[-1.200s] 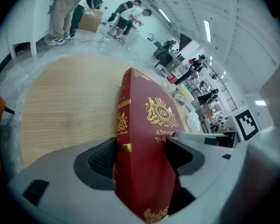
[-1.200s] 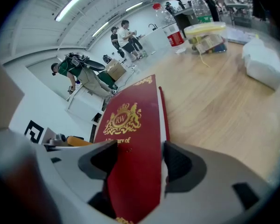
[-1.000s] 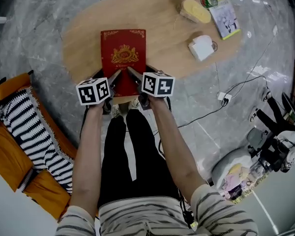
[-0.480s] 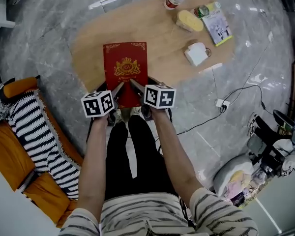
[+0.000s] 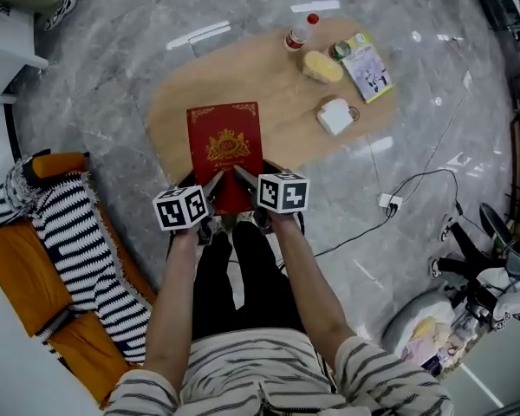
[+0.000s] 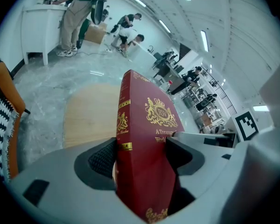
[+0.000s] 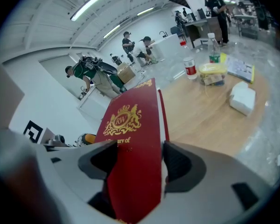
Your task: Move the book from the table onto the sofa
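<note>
While the left gripper (image 5: 215,180) and the right gripper (image 5: 241,174) stand side by side, both are clamped on the near end of the red hardcover book with a gold crest (image 5: 225,144), 2 pads on each cover. The book reaches forward from the jaws over the oval light-wood table (image 5: 277,89). Ahead of the right gripper sit a white box (image 5: 334,116) and a red-capped bottle (image 5: 298,33). Out beyond the left gripper's outer side lies the orange sofa (image 5: 17,276).

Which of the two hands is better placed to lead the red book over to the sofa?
Left. The left gripper and right gripper both clamp the book, but the orange sofa lies on the left gripper's side.
</note>
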A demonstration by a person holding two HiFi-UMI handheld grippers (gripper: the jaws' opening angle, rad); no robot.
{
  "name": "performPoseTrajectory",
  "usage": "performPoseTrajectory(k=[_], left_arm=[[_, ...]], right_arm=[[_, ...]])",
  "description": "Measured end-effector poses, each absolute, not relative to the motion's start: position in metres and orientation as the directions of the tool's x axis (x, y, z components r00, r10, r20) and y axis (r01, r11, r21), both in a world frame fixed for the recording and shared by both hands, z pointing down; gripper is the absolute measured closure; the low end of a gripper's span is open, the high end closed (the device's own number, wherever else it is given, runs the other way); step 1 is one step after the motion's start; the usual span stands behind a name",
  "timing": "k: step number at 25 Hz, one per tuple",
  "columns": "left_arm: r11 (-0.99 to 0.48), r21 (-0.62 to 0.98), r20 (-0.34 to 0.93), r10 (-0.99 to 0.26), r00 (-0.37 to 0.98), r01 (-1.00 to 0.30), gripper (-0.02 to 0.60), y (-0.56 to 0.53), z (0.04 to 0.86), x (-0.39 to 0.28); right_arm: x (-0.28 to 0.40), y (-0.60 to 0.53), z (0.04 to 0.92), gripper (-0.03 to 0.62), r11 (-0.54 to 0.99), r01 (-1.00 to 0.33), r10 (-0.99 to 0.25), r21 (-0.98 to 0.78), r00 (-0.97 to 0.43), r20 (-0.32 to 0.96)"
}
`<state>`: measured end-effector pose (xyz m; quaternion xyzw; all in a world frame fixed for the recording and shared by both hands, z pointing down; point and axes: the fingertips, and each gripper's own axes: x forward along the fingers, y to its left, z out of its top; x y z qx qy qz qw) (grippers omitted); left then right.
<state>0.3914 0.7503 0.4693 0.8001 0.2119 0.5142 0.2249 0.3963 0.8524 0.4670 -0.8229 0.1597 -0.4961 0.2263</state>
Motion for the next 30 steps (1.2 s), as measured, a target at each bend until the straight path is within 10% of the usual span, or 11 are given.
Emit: performPoseTrajectory(k=[30], left_arm=[[-0.807,0.566,0.554,0.523,0.647,0.168,0.249,0.725,0.151,0.345]], right_arm=[[0.363,0.827,0.142,0.275,-0.838,-0.299,-0.535,-0.456,0.614,0.581]])
